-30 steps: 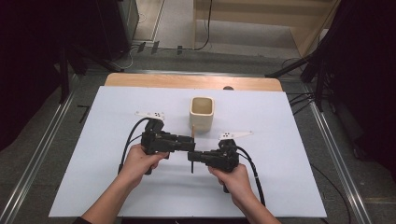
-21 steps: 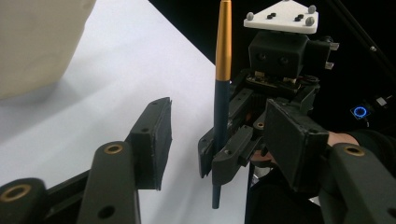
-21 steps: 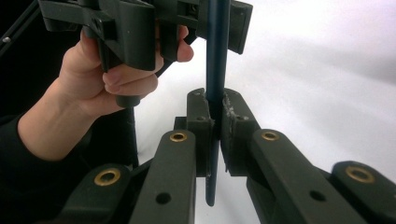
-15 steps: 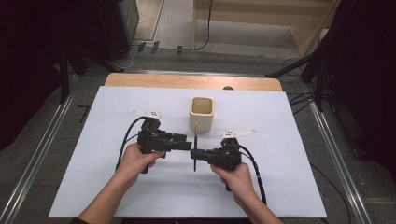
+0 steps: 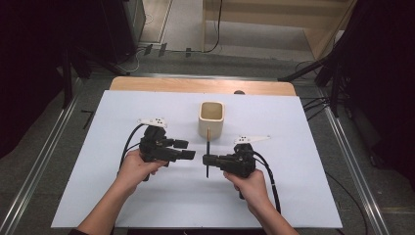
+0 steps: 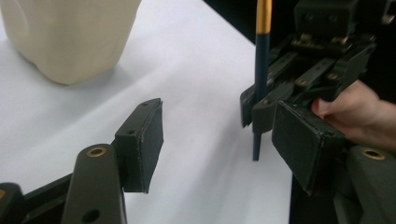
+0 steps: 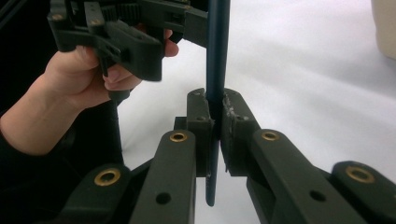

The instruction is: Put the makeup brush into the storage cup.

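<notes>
right tongs [image 5: 205, 159] pinch the pencil [image 5: 208, 157]; left tongs [image 5: 192, 150] have just been opening, nothing between their jaws.
the handover looks done; dropping the pencil into the cup [image 5: 211, 119] just beyond is left. open sheet [image 5: 303, 147] all around, edges well apart.

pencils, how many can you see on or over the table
1: a dark pencil upright in the right tongs, just in front of the beige cup. More could be hidden inside the cup.

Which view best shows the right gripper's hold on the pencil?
The right gripper view: the pencil stands clamped between the pads. The left gripper view shows its gold band; the high view, a thin dark stick at the right gripper.
</notes>
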The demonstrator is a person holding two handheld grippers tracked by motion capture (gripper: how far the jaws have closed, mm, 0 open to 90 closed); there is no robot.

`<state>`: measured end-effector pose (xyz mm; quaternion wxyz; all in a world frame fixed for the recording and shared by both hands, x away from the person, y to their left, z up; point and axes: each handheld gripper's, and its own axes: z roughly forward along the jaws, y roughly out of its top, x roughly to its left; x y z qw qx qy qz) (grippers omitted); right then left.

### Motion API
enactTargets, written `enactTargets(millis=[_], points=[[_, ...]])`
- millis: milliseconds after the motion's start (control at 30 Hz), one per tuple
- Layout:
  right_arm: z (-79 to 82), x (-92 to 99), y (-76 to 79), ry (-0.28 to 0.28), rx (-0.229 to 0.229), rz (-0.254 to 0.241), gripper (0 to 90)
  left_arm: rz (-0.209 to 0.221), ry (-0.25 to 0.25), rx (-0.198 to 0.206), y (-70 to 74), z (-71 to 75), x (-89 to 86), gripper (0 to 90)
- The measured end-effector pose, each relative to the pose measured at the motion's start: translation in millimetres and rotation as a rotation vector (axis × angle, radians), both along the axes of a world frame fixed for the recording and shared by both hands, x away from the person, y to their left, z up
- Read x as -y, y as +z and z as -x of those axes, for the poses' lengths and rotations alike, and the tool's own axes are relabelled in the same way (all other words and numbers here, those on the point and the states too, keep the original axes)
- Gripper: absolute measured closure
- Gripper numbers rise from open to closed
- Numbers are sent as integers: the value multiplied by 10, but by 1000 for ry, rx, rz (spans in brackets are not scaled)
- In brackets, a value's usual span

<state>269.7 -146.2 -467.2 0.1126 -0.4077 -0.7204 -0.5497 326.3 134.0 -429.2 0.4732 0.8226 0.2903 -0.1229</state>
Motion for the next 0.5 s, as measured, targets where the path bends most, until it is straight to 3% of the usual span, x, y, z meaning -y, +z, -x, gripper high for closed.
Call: enactTargets(millis=[500], points=[[-3,45,47,-22,26,38,838,-99,12,125,1,74,-38,331]])
